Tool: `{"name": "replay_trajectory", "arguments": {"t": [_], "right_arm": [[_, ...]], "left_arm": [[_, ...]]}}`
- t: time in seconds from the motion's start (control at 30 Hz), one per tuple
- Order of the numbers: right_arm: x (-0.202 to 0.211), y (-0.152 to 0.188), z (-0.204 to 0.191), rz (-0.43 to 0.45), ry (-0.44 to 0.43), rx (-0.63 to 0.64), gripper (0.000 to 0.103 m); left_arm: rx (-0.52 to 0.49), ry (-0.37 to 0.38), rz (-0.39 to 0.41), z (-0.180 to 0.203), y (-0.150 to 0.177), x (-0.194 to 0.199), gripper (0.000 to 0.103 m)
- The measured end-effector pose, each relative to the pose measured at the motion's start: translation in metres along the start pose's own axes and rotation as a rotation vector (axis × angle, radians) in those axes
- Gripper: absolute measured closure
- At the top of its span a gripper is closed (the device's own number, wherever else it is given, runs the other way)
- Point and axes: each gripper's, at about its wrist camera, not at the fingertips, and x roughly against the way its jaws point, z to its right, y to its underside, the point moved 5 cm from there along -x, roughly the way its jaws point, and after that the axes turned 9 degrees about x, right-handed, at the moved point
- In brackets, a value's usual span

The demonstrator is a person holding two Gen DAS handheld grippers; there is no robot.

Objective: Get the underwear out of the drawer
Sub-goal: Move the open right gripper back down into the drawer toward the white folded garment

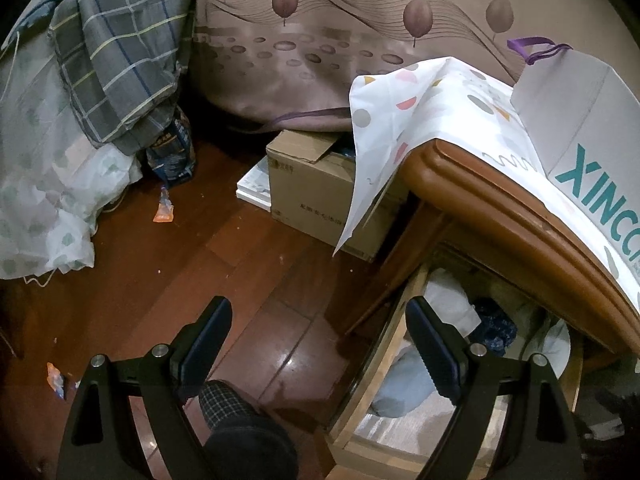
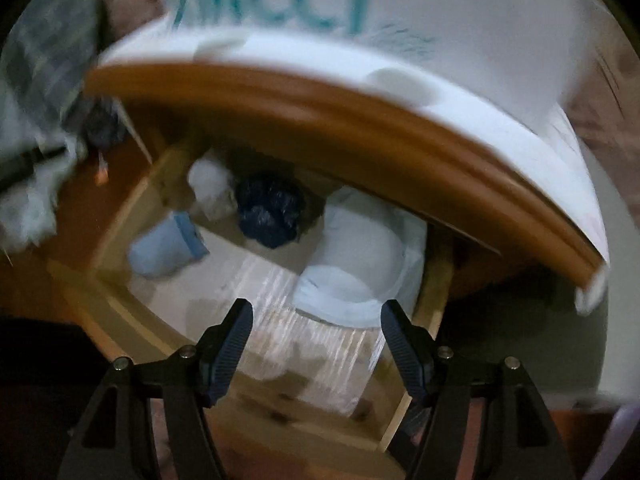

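The wooden drawer (image 2: 434, 288) stands pulled open under the cabinet top. Inside lie a pale blue underwear piece (image 2: 360, 264) at the right, a folded light blue piece (image 2: 168, 248) at the left, a dark blue bundle (image 2: 270, 210) at the back and a white item (image 2: 212, 184). My right gripper (image 2: 316, 320) is open and empty, just above the drawer and close to the pale blue piece. My left gripper (image 1: 320, 320) is open and empty, above the floor beside the drawer's left wall (image 1: 384, 344). The drawer's clothes (image 1: 404, 388) show partly in the left wrist view.
A cabinet top (image 1: 500, 200) with a dotted white cloth (image 1: 404, 120) and a white XINCC box (image 1: 592, 136) overhangs the drawer. A cardboard box (image 1: 312, 192) stands on the wooden floor (image 1: 180, 272). Bedding (image 1: 120, 52) and a plastic bag (image 1: 48, 208) lie at the left.
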Motion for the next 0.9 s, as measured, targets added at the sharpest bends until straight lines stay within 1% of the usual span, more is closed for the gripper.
{"name": "replay_trajectory", "arguments": {"t": [0.07,0.13,0.17,0.27,0.3,0.33,0.4,0.43,0.47,0.5,0.53,0.63,0.67,0.73,0.8,0.87,0.9], "right_arm": [[-0.017,-0.005,-0.015,-0.031,0.062,0.142,0.035],[-0.034,-0.006,-0.023,-0.086,0.118,0.226,0.035],[-0.042,-0.005,-0.023,-0.107,0.13,0.23,0.035],[-0.06,-0.006,-0.017,-0.159,0.128,0.142,0.035],[-0.065,-0.007,-0.016,-0.177,0.14,0.131,0.035],[-0.069,-0.008,-0.018,-0.187,0.161,0.15,0.035],[-0.076,-0.01,-0.026,-0.202,0.2,0.228,0.035],[-0.082,-0.009,-0.032,-0.223,0.251,0.296,0.034],[-0.086,-0.008,-0.035,-0.241,0.291,0.333,0.034],[-0.089,-0.007,-0.037,-0.256,0.326,0.364,0.034],[-0.093,-0.008,-0.038,-0.267,0.357,0.368,0.034],[-0.102,-0.012,-0.035,-0.315,0.374,0.311,0.033],[-0.104,-0.014,-0.034,-0.316,0.373,0.299,0.031],[-0.11,-0.019,-0.032,-0.33,0.35,0.27,0.028],[-0.117,-0.021,-0.034,-0.343,0.339,0.278,0.027],[-0.121,-0.024,-0.036,-0.34,0.351,0.309,0.026],[-0.122,-0.026,-0.037,-0.333,0.366,0.333,0.023]], "left_arm": [[0.005,-0.001,-0.002,-0.001,-0.001,-0.001,0.017],[0.02,0.008,-0.011,-0.001,-0.001,-0.001,0.017],[0.027,0.013,-0.016,-0.002,-0.002,-0.002,0.017],[0.034,0.021,-0.025,-0.002,-0.002,-0.004,0.017],[0.032,0.022,-0.026,-0.002,-0.002,-0.003,0.017],[0.033,0.021,-0.024,-0.002,-0.003,-0.003,0.017],[0.033,0.02,-0.023,-0.002,-0.003,-0.004,0.017],[0.035,0.021,-0.024,-0.002,-0.003,-0.004,0.017],[0.038,0.025,-0.027,-0.002,-0.003,-0.004,0.017],[0.041,0.029,-0.03,-0.002,-0.003,-0.005,0.017],[0.041,0.03,-0.032,-0.001,-0.004,-0.005,0.017],[0.036,0.029,-0.03,-0.001,-0.004,-0.005,0.017],[0.035,0.03,-0.029,-0.001,-0.004,-0.005,0.017],[0.03,0.028,-0.029,0.0,-0.004,-0.006,0.017],[0.033,0.031,-0.032,0.0,-0.004,-0.006,0.017],[0.034,0.03,-0.031,0.0,-0.003,-0.006,0.017],[0.033,0.031,-0.032,0.0,-0.003,-0.006,0.017]]}}
